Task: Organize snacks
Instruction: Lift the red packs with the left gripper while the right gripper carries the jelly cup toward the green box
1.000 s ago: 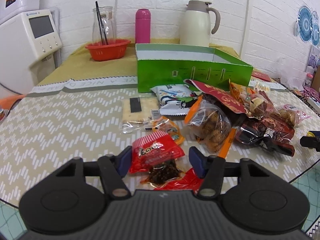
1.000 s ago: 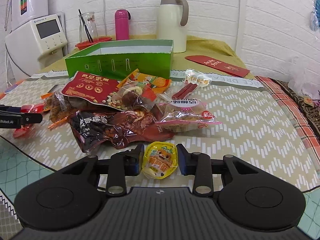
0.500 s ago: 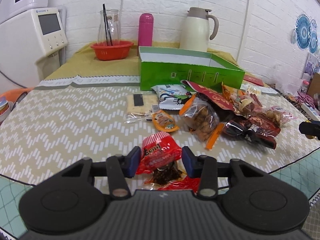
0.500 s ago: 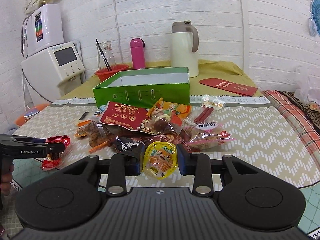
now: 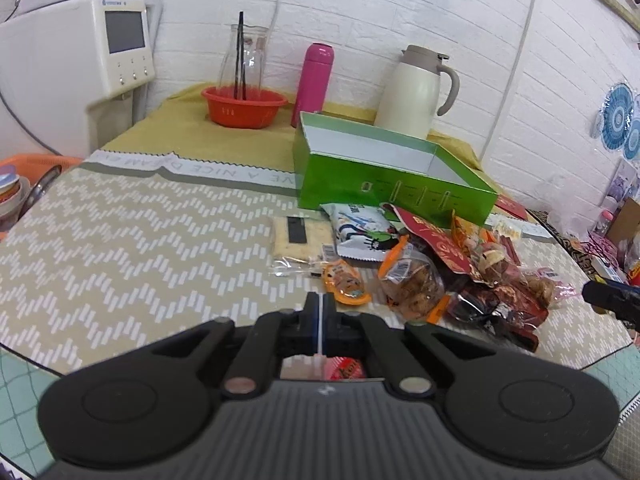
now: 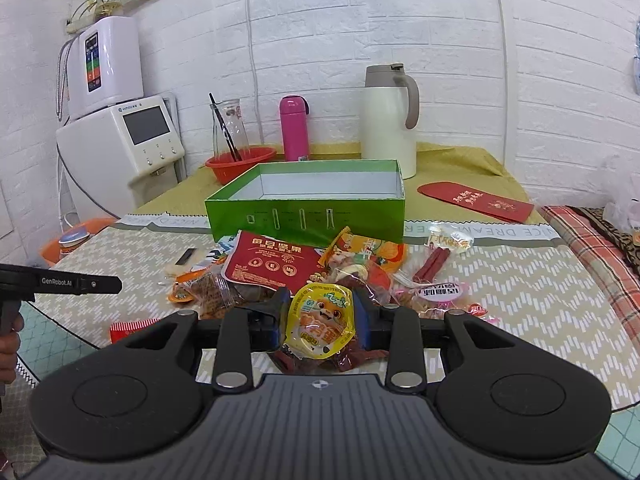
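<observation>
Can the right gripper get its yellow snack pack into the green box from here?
Probably yes. The right gripper holds the yellow snack pack clear of the pile, and the green box lies straight ahead, open-topped, apparently empty, with only low snacks between.

"GenRobot.AI" marks the left hand-held gripper (image 6: pixel 80 284); tablecloth (image 5: pixel 224 172) edge reads "A NICE DREAM".

Red snack packet (image 5: pixel 347 368) mostly hidden behind the left gripper's (image 5: pixel 321 320) own body – only a sliver shows below the pinched jaws, print unreadable. Right gripper (image 5: pixel 612 302) cut off at the left cam's edge. Person's hand (image 6: pixel 9 344) cropped by the right cam's edge – just fingers showing.
</observation>
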`<state>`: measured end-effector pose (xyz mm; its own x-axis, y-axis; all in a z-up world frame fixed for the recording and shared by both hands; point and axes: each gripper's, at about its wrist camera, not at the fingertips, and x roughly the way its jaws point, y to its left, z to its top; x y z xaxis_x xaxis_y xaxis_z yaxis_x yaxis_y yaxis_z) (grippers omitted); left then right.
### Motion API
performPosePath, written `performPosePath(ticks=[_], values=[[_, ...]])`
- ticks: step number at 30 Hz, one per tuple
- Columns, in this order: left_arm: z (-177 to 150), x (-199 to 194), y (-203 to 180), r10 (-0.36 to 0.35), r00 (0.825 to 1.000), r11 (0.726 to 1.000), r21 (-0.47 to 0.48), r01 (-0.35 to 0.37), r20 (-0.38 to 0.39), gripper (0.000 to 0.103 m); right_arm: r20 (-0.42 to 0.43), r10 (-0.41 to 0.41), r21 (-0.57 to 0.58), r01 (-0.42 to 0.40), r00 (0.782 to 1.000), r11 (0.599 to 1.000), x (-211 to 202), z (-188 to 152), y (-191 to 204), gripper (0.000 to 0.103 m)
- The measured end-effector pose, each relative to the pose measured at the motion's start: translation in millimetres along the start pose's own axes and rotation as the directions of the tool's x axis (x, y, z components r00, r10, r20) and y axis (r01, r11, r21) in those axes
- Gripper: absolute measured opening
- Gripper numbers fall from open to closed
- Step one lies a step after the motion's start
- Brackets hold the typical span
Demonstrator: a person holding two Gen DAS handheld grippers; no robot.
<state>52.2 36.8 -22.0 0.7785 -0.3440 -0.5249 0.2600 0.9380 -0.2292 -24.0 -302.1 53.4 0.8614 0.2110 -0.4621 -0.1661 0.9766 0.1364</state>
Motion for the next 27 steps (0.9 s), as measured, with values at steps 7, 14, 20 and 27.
performPosePath(ticks=[7,14,20,27], values=[[-22,-30,-36,-0.083,0.992,0.965,0.256,0.055,0.097,0.103,-0.006,0.014,0.058,-0.014,1.0,0.998,-3,-7,-3,0.059],[-26,21,-37,-0.095,0.986,0.938,0.319,0.135,-0.138,0.102,0.005,0.016,0.083,-0.016,1.0,0.996,-9,-10,-5,0.059],[-40,38,-39,-0.129,0.965,0.886,0.41,0.216,-0.228,0.102,0.005,0.015,0.09,-0.015,1.0,0.996,-6,-9,-7,0.06],[-41,35,-44,-0.186,0.957,0.868,0.42,0.266,-0.223,0.07,-0.02,0.027,0.083,-0.025,0.999,0.996,5,-11,0,0.059]])
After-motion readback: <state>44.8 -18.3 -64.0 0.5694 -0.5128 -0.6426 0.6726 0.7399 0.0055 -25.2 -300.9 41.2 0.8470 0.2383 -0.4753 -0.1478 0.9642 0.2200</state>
